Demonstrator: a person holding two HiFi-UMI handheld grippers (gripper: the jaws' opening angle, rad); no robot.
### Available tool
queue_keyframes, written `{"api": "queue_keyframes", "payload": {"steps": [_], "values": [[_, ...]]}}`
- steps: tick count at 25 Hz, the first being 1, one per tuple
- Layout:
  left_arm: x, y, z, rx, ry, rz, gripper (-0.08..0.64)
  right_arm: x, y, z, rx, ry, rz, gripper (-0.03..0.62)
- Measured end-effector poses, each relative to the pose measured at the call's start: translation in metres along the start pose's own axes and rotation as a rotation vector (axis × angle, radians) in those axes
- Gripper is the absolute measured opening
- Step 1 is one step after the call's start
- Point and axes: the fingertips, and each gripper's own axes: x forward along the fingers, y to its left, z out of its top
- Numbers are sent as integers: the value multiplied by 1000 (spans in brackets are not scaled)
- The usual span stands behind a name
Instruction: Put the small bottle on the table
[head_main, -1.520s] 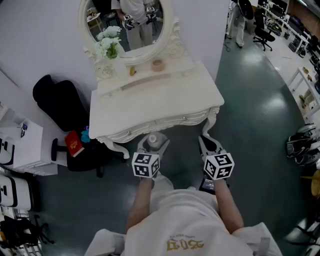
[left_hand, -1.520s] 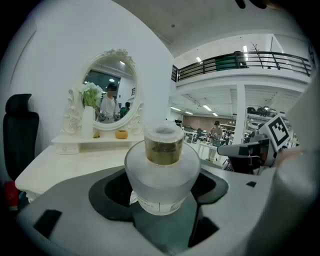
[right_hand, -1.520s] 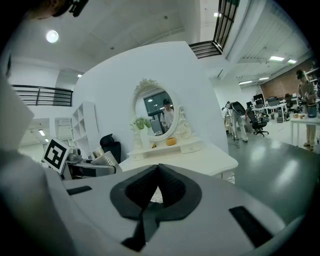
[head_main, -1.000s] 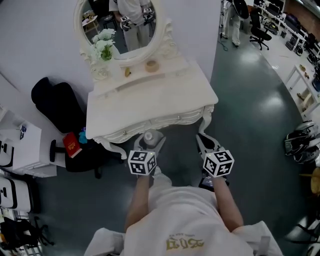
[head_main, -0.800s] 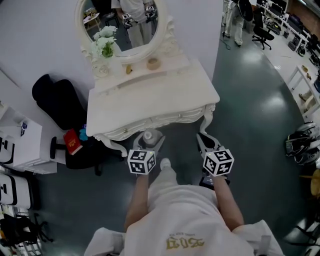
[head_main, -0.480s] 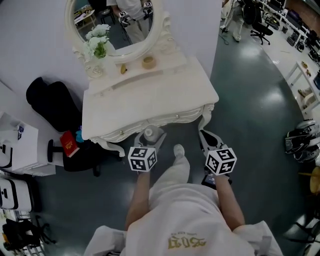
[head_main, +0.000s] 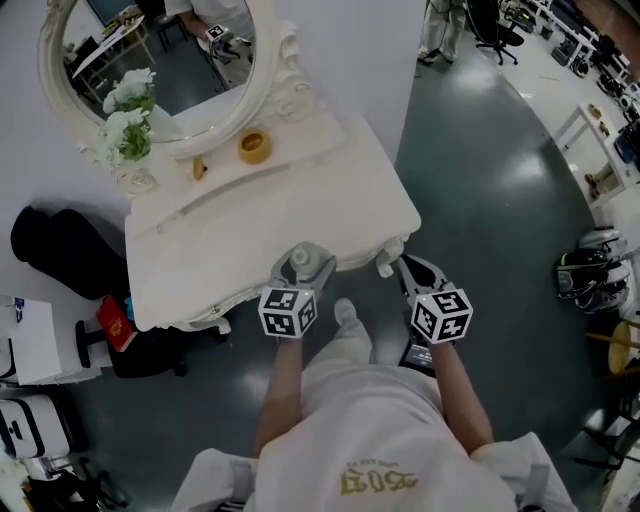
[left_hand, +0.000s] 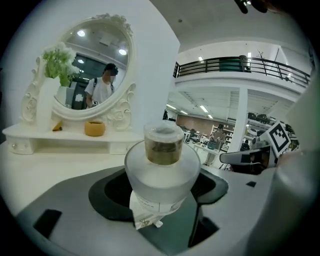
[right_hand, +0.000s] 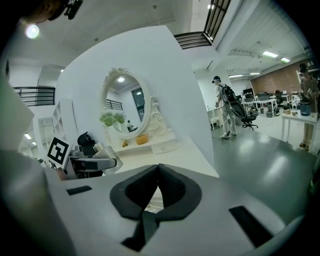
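The small frosted bottle (head_main: 300, 258) with a clear cap and amber neck stands upright between the jaws of my left gripper (head_main: 303, 264), which is shut on its round body (left_hand: 161, 167). It hangs just over the front edge of the white dressing table (head_main: 270, 225). My right gripper (head_main: 416, 272) hovers off the table's front right corner, above the floor. Its dark pads (right_hand: 158, 187) meet with nothing between them. The right gripper view also catches the left gripper (right_hand: 95, 162) with the bottle (right_hand: 103, 156).
An oval mirror (head_main: 150, 60), white flowers (head_main: 125, 125), a yellow roll (head_main: 254, 148) and a small yellow item (head_main: 199, 168) line the table's back. Black bags (head_main: 55, 250) and a red book (head_main: 113, 322) lie on the floor at left.
The person has stepped toward the table. Both grippers moved forward, and the left one with the bottle now reaches the table's front edge.
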Motion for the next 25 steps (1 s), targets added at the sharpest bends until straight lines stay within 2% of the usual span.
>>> {"api": "queue_keyframes", "payload": {"steps": [6, 11, 16, 25], "values": [[76, 27, 32, 40, 13, -28, 347, 63, -43, 21, 21, 33, -14, 11], [120, 43, 43, 51, 49, -39, 347, 101, -67, 35, 35, 56, -8, 12], [150, 55, 40, 56, 87, -43, 347, 124, -87, 37, 55, 75, -17, 11], [184, 62, 9, 97, 193, -83, 348, 148, -98, 24, 86, 120, -28, 12]]}}
